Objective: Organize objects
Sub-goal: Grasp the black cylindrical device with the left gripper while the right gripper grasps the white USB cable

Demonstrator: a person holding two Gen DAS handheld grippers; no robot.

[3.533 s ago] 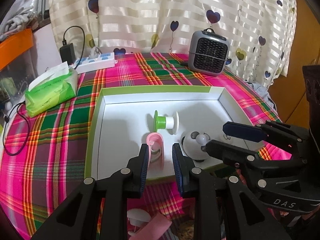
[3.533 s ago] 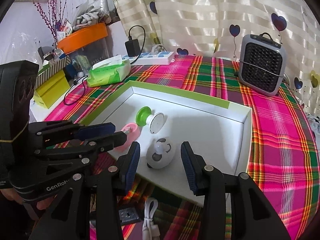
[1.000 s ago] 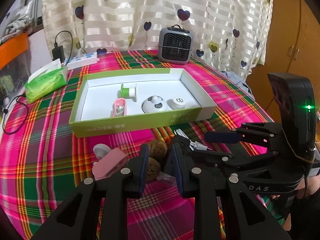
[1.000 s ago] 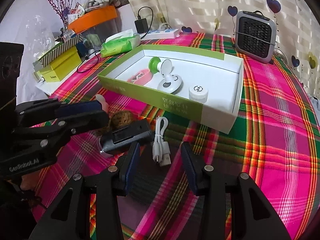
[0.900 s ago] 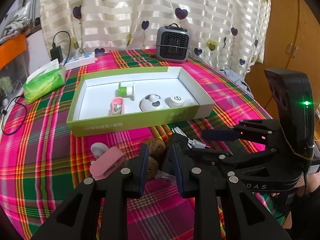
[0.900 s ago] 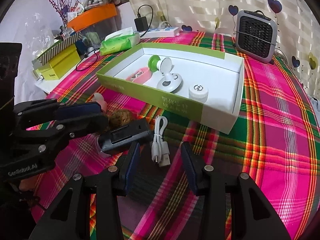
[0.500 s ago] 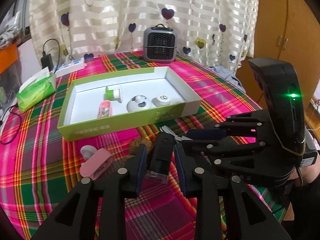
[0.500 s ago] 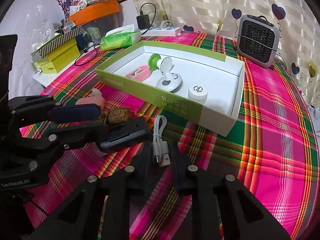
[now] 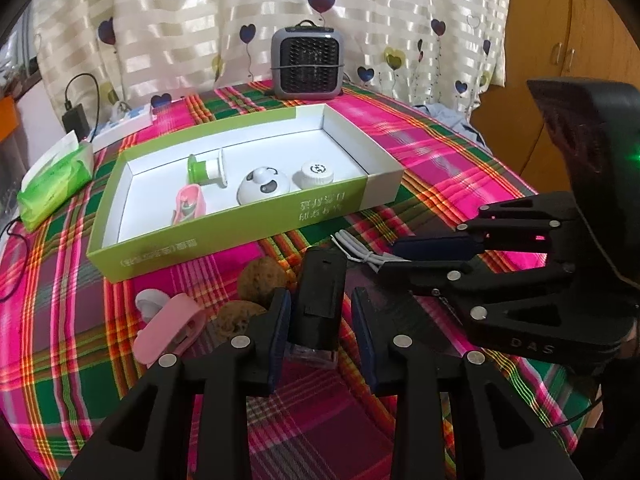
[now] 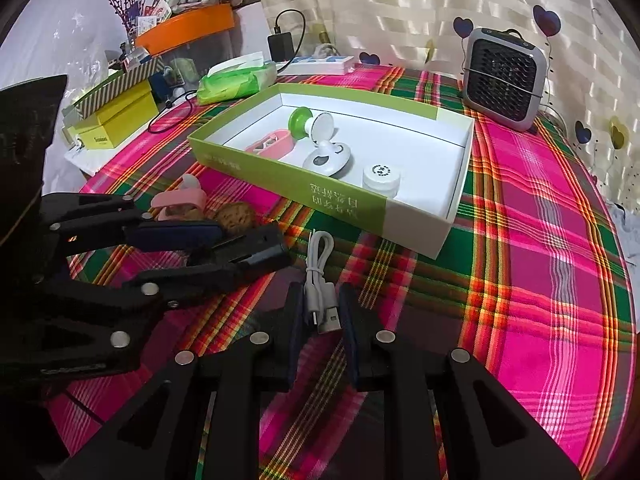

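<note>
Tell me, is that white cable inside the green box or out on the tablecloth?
Out: the white cable lies on the tablecloth before the green box.

Both views are evenly and fairly brightly lit, apparently from overhead indoor light. A satin sheen is thrown off the striped curtain (image 9: 192,36), and the white floor of the green box (image 10: 460,168) is nearly washed out. Soft shadows are cast beneath the black gripper frames. Strong fisheye bending is seen at the edges, with dark vignetted corners. Fine detail is slightly softened, and the box lettering cannot be read with certainty.
</note>
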